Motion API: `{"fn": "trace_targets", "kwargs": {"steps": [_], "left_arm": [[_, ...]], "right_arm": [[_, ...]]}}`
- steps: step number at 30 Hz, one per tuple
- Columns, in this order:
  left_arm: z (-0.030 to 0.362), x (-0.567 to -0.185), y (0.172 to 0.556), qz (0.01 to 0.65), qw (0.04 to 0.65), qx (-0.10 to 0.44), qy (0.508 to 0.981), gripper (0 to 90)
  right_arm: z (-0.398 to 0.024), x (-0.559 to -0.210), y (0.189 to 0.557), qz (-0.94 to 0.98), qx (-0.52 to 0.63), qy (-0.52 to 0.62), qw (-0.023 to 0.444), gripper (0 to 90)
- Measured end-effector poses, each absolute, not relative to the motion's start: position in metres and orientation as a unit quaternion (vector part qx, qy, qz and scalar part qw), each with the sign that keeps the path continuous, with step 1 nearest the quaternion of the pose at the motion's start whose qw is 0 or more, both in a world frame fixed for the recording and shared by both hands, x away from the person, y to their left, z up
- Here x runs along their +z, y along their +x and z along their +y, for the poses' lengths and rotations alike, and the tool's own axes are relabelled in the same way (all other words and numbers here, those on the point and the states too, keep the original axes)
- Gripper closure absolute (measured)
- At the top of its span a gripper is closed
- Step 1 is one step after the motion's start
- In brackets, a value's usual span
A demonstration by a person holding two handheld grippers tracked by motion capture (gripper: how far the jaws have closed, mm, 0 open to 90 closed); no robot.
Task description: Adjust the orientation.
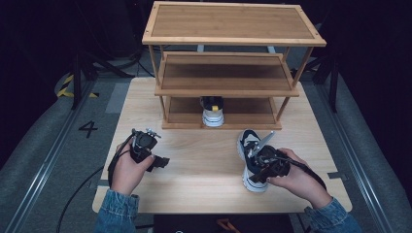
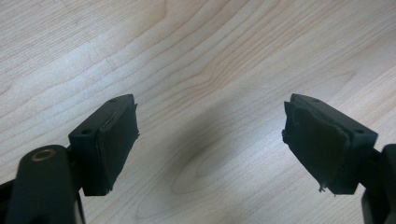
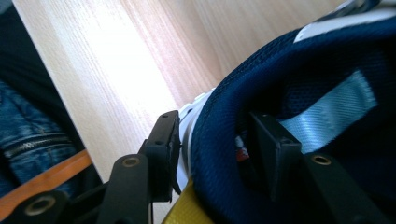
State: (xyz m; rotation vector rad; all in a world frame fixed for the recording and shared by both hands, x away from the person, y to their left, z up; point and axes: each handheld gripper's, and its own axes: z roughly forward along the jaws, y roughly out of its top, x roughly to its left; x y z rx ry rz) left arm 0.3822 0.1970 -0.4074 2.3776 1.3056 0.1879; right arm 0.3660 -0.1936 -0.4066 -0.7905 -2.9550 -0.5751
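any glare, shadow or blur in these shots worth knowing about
High view: dark surroundings, table evenly lit, lower shelf of the rack shaded. Left gripper view: sharp wood grain, a soft shadow on the table between the open left claw jaws. Right gripper view: a washed-out glare band on the table; the navy sneaker collar in the right claw is soft, too close to focus.

The right gripper (image 3: pixel 217 154) straddles the navy shoe's (image 3: pixel 299 65) padded collar: one jaw outside at seven o'clock, one inside. Pale table (image 3: pixel 116 60) fills eleven o'clock.
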Motion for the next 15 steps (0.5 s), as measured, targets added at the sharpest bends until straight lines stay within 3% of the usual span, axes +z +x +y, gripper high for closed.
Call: {"fn": "trace_targets", "kwargs": {"steps": [6,11,15], "left_arm": [[0.1989,-0.4081,0.3811,0.47,0.207,0.067,0.855,18.2],[0.2003,-0.4066,0.382,0.473,0.21,0.068,0.853,18.1],[0.2013,-0.4057,0.384,0.474,0.211,0.067,0.852,18.1]], "right_arm": [[-0.1915,-0.4098,0.3674,-0.951,-0.179,-0.25,0.024,56.0],[-0.1907,-0.4084,0.3635,-0.953,-0.182,-0.24,0.025,68.3],[-0.19,-0.4083,0.3621,-0.953,-0.182,-0.24,0.03,71.2]]}}
